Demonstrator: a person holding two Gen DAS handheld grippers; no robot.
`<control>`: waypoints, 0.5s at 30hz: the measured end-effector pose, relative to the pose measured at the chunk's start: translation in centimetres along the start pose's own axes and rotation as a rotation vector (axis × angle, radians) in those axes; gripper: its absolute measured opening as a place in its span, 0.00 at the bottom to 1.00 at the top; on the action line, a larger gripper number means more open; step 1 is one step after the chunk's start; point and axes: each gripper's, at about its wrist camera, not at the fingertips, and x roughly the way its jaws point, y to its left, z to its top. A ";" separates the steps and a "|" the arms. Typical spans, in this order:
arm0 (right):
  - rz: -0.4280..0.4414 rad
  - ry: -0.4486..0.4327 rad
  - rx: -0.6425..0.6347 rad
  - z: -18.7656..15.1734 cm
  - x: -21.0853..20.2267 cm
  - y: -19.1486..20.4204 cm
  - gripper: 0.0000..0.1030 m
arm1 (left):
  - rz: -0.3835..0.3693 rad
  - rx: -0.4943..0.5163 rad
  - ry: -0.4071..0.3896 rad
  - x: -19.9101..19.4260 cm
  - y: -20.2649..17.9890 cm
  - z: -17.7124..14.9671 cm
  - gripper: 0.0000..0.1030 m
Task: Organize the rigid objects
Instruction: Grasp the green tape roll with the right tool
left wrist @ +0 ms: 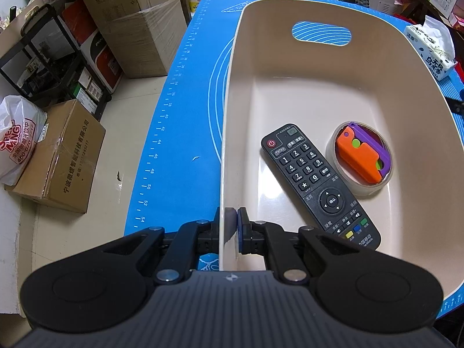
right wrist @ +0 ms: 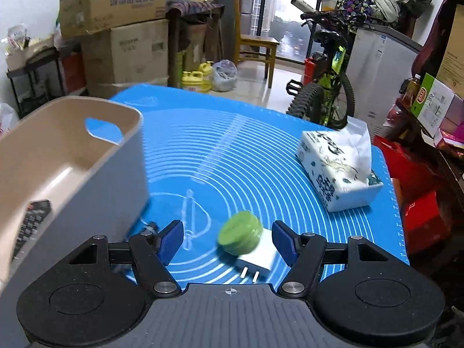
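Observation:
A beige plastic bin [left wrist: 290, 14] stands on the blue mat [left wrist: 179, 116]. Inside it lie a black remote [left wrist: 316, 184] and a clear tape roll [left wrist: 359, 156] with an orange and purple toy [left wrist: 359, 153] in it. My left gripper [left wrist: 230, 226] is shut on the bin's near left wall. In the right wrist view the bin [right wrist: 72, 145] is at the left. My right gripper [right wrist: 229, 240] is open, with a green round lid [right wrist: 239, 233] and a white plug adapter [right wrist: 258, 258] between its fingers on the mat [right wrist: 246, 159].
A tissue pack [right wrist: 339, 168] lies on the mat at the right, also in the left wrist view [left wrist: 432, 49]. Cardboard boxes [left wrist: 58, 156] and a black rack [left wrist: 43, 58] stand on the floor to the left. A bicycle [right wrist: 324, 87] stands beyond the table.

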 end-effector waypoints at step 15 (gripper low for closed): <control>-0.005 0.033 0.120 -0.7 6.0 -1.7 0.53 | 0.000 0.010 -0.001 0.0 0.0 0.0 0.09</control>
